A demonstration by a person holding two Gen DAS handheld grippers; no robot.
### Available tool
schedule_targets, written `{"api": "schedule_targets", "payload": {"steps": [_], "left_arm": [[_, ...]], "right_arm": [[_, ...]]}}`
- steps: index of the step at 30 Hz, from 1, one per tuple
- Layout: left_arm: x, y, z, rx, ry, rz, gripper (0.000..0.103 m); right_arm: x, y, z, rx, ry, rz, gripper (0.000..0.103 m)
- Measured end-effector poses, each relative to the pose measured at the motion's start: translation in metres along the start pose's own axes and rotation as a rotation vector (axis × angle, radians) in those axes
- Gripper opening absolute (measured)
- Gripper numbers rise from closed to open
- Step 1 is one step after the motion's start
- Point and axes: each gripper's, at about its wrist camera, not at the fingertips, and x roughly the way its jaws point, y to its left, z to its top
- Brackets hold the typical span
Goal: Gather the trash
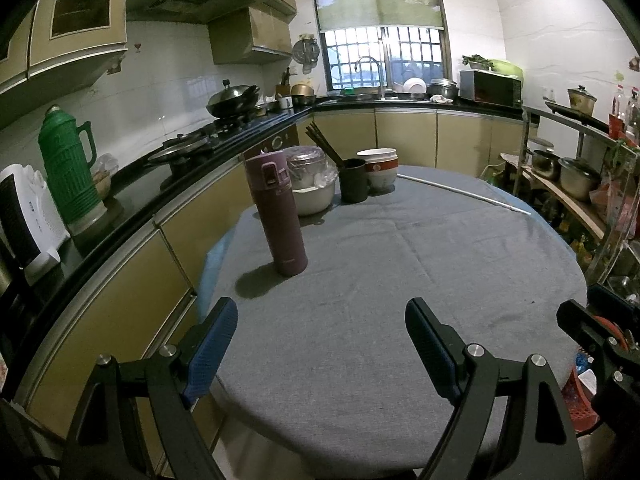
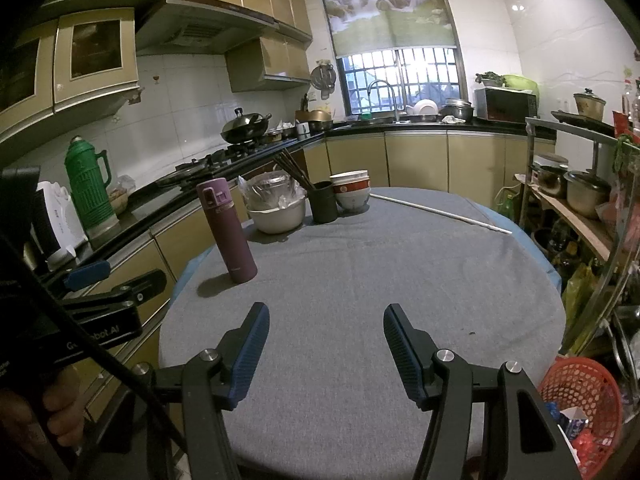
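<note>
Both your tools are hanging over the near edge of the round surface (image 1: pixel 400 264), the one with the grey cloth on it. Your left tool (image 1: pixel 320 344) has its blue pads spread wide with nothing between them, just cloth underneath. Your right tool (image 2: pixel 326 344) is spread a bit narrower, also empty, not touching anything.

The trash, as far as I can tell, is in the red mesh basket (image 2: pixel 580 396) sitting low beside the surface on your right, with some blue and white wrappers (image 2: pixel 568 420) and red bits piled inside. I can't see any loose trash on the cloth itself, only a couple of tiny dark specks too small to tell.

What is standing on the surface: a purple flask (image 1: pixel 276 212) upright toward your left, well apart from both tools. Behind it, at the far edge, a white bowl with a plastic bag (image 1: pixel 312 184), a dark cup with chopsticks (image 1: pixel 354 184), and stacked bowls (image 1: pixel 378 168) just beside that. A thin white stick (image 2: pixel 440 208) lies across the far right.
</note>
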Motion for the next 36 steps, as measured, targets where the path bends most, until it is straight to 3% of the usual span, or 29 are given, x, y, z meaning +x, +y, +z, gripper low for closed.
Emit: {"api": "schedule_targets", "payload": {"steps": [36], "left_arm": [[0.0062,0.0034,-0.0037,-0.009,0.017,0.009,0.086]], "right_arm": [[0.008,-0.0018,-0.0039,0.005,0.011,0.002,0.063]]}}
